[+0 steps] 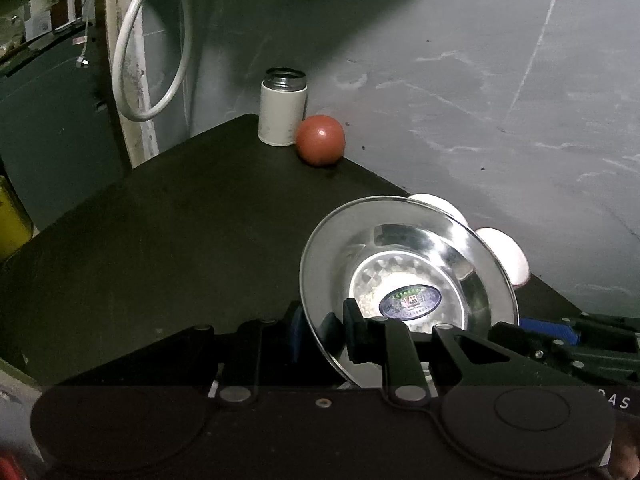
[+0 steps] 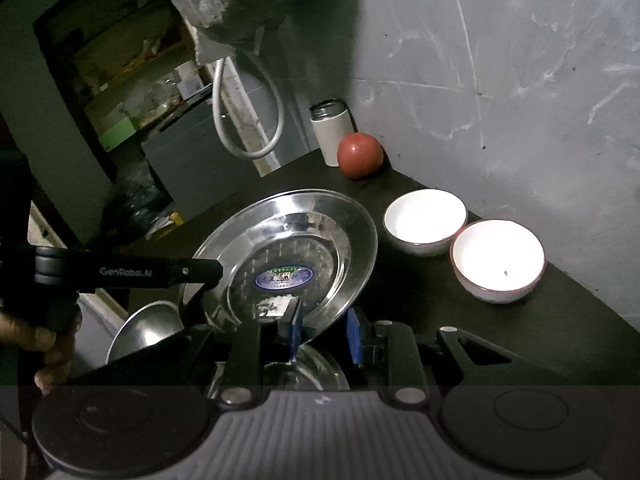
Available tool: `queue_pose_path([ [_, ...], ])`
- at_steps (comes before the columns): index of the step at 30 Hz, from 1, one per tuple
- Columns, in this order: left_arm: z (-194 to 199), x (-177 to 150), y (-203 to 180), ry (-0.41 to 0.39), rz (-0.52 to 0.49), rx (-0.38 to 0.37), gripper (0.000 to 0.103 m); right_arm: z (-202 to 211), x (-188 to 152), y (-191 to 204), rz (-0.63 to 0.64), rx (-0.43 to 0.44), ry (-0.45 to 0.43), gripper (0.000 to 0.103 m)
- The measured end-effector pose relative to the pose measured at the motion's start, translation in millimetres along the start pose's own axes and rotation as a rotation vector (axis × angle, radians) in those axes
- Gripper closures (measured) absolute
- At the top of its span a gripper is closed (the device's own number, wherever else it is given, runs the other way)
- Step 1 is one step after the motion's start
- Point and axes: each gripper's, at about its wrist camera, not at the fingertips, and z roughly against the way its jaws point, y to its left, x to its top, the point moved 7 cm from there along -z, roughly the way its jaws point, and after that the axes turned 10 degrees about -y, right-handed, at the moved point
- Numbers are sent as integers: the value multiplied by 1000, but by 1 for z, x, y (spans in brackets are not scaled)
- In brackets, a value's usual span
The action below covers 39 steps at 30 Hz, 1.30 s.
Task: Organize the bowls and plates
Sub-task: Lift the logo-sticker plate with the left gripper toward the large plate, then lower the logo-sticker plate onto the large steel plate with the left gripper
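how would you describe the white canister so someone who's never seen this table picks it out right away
Look to the far corner of the dark table, against the grey wall. The white canister stands upright there, beside the red ball. Unlike the two low white bowls, it is a tall cylinder with a metal rim.

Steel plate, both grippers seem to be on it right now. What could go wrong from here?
1. The steel plate is tilted and held only at its rim by the left gripper and right gripper; uneven pulling could make the slick metal slip out.
2. The two white bowls sit just beyond its far edge near the table edge; a swing could knock them off.
3. Another metal dish lies beneath, so a drop would strike it.
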Motion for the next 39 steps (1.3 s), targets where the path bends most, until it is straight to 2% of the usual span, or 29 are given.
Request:
queue_pose_path([
  [15, 56, -54, -23, -6, 107, 70, 80, 42, -29, 2, 76, 69, 64, 76],
  [23, 70, -82, -31, 21, 186, 90, 80, 53, -48, 2, 105, 85, 119, 76],
  [24, 70, -85, -31, 50, 188, 103, 80, 54, -49, 1, 106, 86, 126, 76],
  [39, 77, -98, -31, 84, 244, 165, 79, 39, -59, 8, 156, 111, 202, 74],
])
